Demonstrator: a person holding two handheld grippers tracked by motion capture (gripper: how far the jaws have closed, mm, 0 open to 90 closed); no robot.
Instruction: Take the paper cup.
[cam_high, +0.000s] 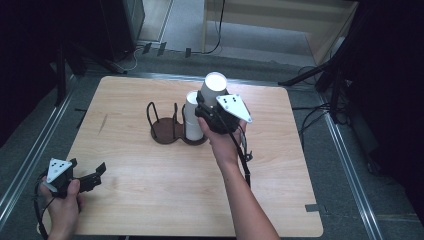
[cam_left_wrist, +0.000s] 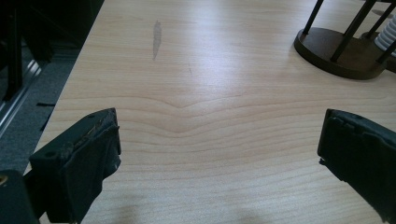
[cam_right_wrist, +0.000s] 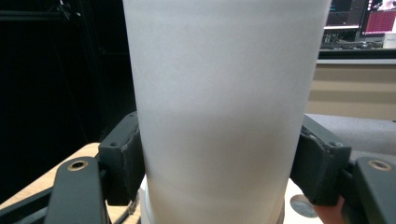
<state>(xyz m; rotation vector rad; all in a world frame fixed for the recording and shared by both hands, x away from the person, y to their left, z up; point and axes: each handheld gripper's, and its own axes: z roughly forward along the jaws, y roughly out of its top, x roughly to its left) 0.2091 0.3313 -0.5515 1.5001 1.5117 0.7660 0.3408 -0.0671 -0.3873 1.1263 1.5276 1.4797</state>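
A white paper cup (cam_high: 215, 86) hangs upside down above the table, and my right gripper (cam_high: 212, 112) is shut on it. In the right gripper view the cup (cam_right_wrist: 219, 107) stands between both jaws, pressed at its sides. Just below and left of it a stack of white cups (cam_high: 192, 119) stands in the right ring of a dark wooden cup holder (cam_high: 167, 129) with black wire posts. The holder's left ring is bare. My left gripper (cam_high: 90, 176) rests open at the near left corner of the table, its jaws apart over bare wood (cam_left_wrist: 219, 140).
The light wooden table (cam_high: 150, 200) has rounded corners. A dark smear (cam_left_wrist: 157, 35) marks the wood at the left. Metal rails run along the floor on both sides. Tripod legs and cables stand behind the table.
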